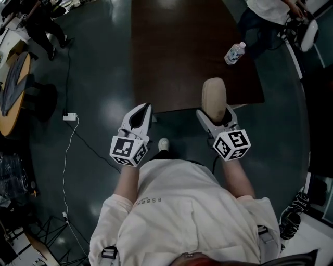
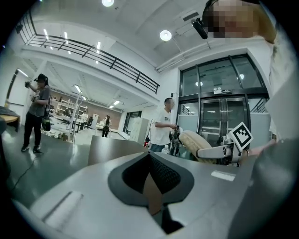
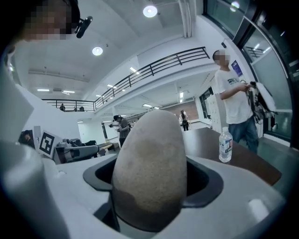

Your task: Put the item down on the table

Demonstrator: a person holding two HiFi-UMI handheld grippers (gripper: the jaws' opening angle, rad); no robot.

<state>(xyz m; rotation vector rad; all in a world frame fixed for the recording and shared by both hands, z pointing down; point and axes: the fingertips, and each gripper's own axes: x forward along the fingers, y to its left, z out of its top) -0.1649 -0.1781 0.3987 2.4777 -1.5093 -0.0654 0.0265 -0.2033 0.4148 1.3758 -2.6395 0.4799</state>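
Note:
My right gripper (image 1: 214, 116) is shut on a tan, egg-shaped item (image 1: 214, 96), which stands up out of the jaws and fills the right gripper view (image 3: 149, 158). It hangs over the near edge of the dark brown table (image 1: 182, 52). My left gripper (image 1: 140, 118) is held level with it to the left, in front of the table edge, jaws shut with nothing between them (image 2: 152, 186). The left gripper view also shows the item (image 2: 191, 140) in the right gripper.
A clear water bottle (image 1: 234, 53) lies near the table's right edge. One person (image 1: 268, 10) stands beyond the table's far right corner, another (image 1: 41, 23) at upper left. A white cable and plug block (image 1: 69, 117) lie on the floor at left, near a wooden desk (image 1: 10, 111).

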